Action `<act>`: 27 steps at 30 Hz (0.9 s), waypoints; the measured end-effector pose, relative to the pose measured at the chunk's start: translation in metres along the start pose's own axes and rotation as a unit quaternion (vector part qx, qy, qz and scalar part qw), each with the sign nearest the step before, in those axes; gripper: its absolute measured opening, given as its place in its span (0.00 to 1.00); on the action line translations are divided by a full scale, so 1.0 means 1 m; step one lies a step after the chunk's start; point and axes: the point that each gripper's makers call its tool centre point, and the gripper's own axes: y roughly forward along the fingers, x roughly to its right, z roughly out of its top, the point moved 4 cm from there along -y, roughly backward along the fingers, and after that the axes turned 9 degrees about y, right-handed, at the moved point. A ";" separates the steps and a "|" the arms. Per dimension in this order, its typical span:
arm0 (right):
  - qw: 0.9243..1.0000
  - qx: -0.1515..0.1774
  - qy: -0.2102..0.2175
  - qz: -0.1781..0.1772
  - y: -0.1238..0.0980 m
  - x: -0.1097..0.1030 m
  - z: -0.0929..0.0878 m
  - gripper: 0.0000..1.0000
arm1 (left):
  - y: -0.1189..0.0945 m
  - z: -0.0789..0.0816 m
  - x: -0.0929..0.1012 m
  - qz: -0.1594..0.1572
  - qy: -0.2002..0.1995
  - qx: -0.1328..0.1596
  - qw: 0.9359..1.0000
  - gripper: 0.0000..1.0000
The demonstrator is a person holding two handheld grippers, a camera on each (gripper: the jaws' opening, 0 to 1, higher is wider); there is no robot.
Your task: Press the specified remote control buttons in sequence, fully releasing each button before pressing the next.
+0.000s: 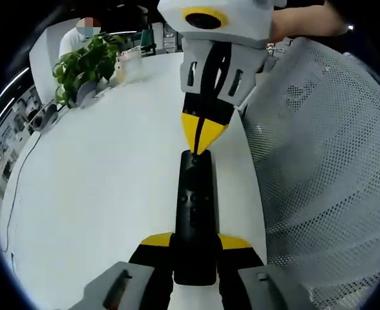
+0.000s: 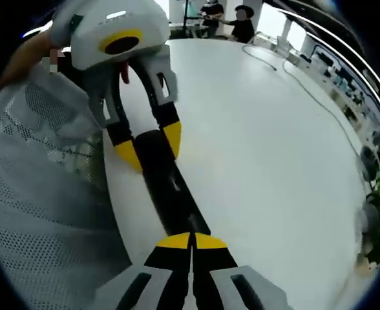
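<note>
A black remote control lies lengthwise over the white table, close to its edge. My left gripper is shut on the remote's near end, one yellow-tipped finger on each long side. My right gripper comes down from the top of the left gripper view, its yellow tips shut together and touching the remote's far end. In the right gripper view my right gripper is shut with its tips on the remote, and the left gripper clamps the other end. The button under the tips is hidden.
A white mesh chair back stands right against the table edge beside the remote. A potted plant and a clear jar sit at the far end. A cable runs across the table. People sit at the table's far end.
</note>
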 end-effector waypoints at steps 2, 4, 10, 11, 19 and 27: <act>1.000 -0.001 0.013 0.005 0.000 0.001 0.000 0.00 | 0.000 0.000 0.000 -0.001 0.001 -0.001 1.000 0.25; 1.000 -0.005 0.017 0.011 0.000 0.001 0.001 0.00 | 0.000 0.000 0.000 -0.001 0.003 -0.002 1.000 0.25; 0.999 -0.024 -0.008 0.023 0.002 0.001 0.002 0.00 | 0.000 0.001 0.000 -0.003 0.004 -0.004 1.000 0.25; 0.999 -0.027 -0.005 0.026 0.002 0.002 0.003 0.00 | 0.000 0.001 0.000 -0.003 0.004 -0.004 1.000 0.25; 0.997 -0.063 -0.040 0.034 0.004 0.001 0.005 0.00 | 0.000 0.001 0.000 -0.004 0.003 -0.001 1.000 0.25; 1.000 -0.010 -0.009 0.024 -0.001 0.000 0.000 0.00 | 0.000 0.000 0.001 -0.004 0.002 0.002 1.000 0.25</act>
